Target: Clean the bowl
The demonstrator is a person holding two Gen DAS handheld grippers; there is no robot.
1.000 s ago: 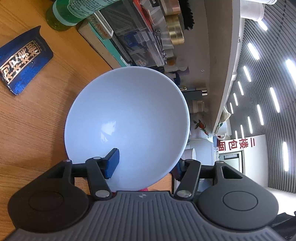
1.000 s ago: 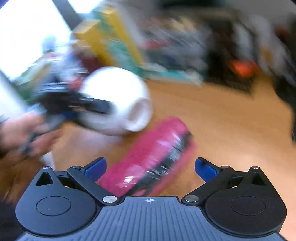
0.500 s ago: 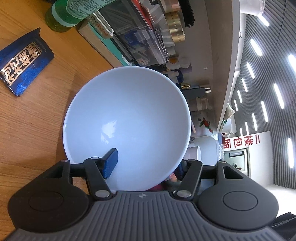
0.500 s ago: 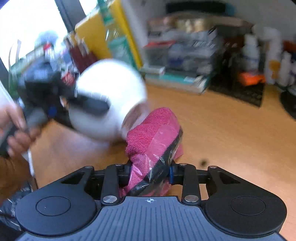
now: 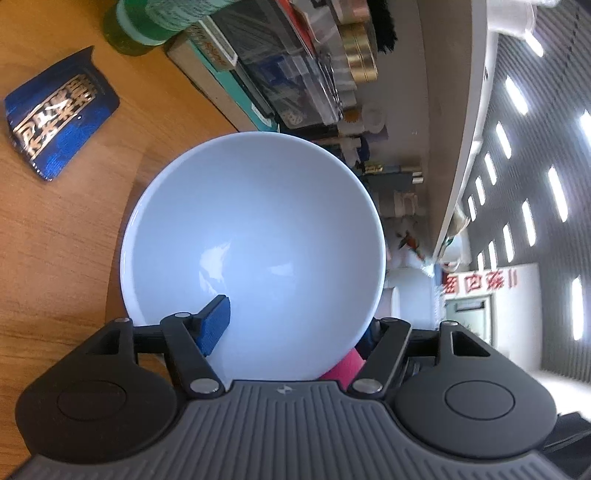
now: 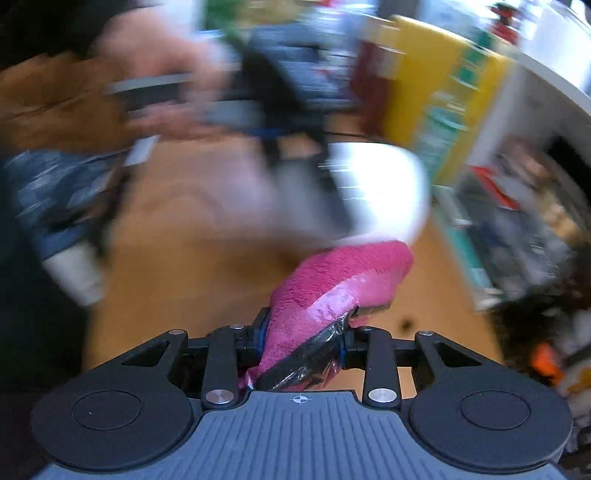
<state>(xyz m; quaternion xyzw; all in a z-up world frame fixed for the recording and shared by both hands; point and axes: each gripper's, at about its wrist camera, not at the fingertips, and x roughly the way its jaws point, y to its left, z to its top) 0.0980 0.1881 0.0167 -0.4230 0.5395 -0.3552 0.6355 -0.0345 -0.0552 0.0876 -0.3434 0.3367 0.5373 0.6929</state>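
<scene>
A white bowl [image 5: 255,251] fills the left wrist view, tilted on its side above the wooden table, its inside bare and glossy. My left gripper [image 5: 295,332] is shut on its near rim: one blue pad sits inside the bowl, the other finger is behind the wall. A sliver of pink sponge [image 5: 347,365] shows under the bowl's rim. In the blurred right wrist view my right gripper [image 6: 301,343] is shut on that pink sponge [image 6: 340,280], whose tip reaches the underside of the bowl [image 6: 376,188]. A hand [image 6: 162,114] holds the left gripper there.
A blue foil packet [image 5: 59,118] lies on the wooden table [image 5: 55,236] at the left. A green bottle [image 5: 147,22], boxes and clear cases crowd the table's back edge. A yellow box [image 6: 443,96] and a white cup [image 6: 74,273] appear blurred in the right wrist view.
My right gripper has shut on the pink sponge, lifted it off the table and swung it up to the bowl. The bowl stays held in my left gripper, shifted slightly.
</scene>
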